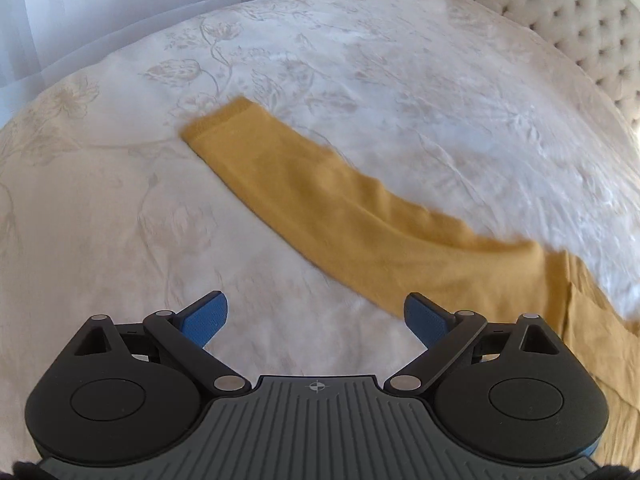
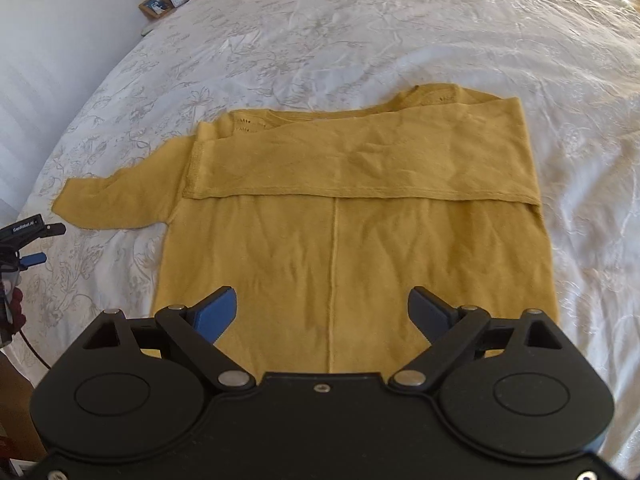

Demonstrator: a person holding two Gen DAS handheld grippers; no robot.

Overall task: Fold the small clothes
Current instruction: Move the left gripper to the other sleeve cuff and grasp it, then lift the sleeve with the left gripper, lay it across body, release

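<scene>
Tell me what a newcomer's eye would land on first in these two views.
The mustard-yellow sweater lies spread on the white bedspread, one sleeve folded across its chest. The other sleeve sticks out flat to the side, filling the left wrist view. Both the right gripper and the left gripper hang open above the bed with nothing between their blue pads.

Black left gripper [image 1: 316, 320] and right gripper [image 2: 322, 316], blue-padded jaws.
</scene>
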